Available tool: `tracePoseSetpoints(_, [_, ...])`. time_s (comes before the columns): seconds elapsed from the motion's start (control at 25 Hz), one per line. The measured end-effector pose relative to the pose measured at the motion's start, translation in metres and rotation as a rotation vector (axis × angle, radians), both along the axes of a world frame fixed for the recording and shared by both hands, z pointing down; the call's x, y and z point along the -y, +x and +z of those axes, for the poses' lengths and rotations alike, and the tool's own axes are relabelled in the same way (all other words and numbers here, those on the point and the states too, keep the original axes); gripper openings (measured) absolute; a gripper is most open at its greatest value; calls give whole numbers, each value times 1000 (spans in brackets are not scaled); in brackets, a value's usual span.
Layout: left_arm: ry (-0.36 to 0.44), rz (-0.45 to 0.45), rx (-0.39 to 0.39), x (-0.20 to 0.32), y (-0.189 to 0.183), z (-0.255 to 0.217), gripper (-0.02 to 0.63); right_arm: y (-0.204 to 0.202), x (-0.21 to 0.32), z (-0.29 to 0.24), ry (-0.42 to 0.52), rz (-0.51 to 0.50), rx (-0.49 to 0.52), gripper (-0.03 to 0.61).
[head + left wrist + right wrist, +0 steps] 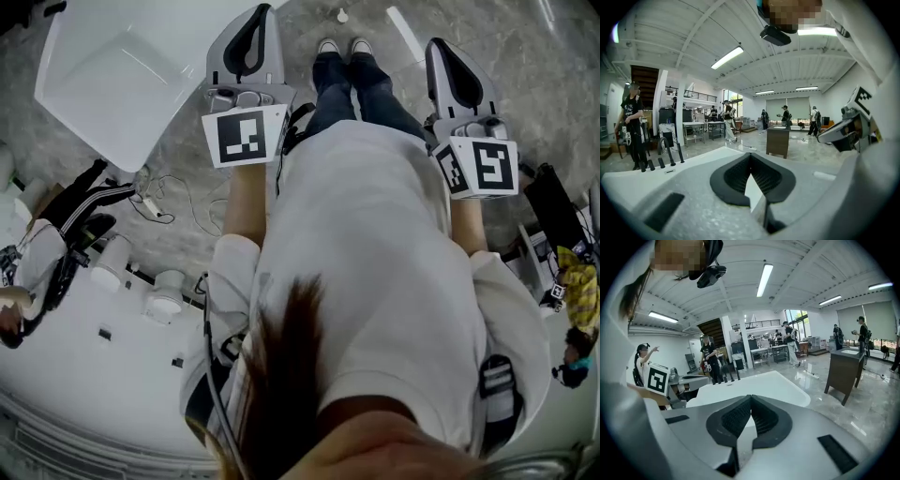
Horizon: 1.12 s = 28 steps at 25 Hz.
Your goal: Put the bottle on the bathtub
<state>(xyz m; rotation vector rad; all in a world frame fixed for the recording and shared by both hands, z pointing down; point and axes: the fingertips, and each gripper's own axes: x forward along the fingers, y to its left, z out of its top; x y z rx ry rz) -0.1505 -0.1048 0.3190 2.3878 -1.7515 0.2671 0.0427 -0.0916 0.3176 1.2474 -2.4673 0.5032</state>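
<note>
L gripper: clenched tight, pads meeting w/ nothing between them. R gripper: same, closed and empty. You hold both side by side at about waist height, noses aimed fwd and a little down. That's prob. a neutral ready pose, since neither has anything to grip.

Beyond the jaws, ahead and to your left, sits the white bathtub. Its black taps are at the end where a bystander in black stands, and its length looks to run at a slant across your front-left. A dark cabinet stands farther off on the glossy floor.

The bottle is in no view, so its place, which way it points and how its long axis lies can't be told. Already placed or not yet fetched: no telling.
</note>
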Motion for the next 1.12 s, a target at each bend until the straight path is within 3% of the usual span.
tracePoseSetpoints(0.28, [19,-70,-23,-13,-12,-26,14,3,8,-30,50,35,31,14])
tracePoseSetpoints(0.56, [80,-82,-9,-16,-12,-64,14,10,19,-56,106,48,59,14])
tracePoseSetpoints(1.12, [123,-113,-65,-42,-10,-104,14,5,19,-93,162,33,111,14])
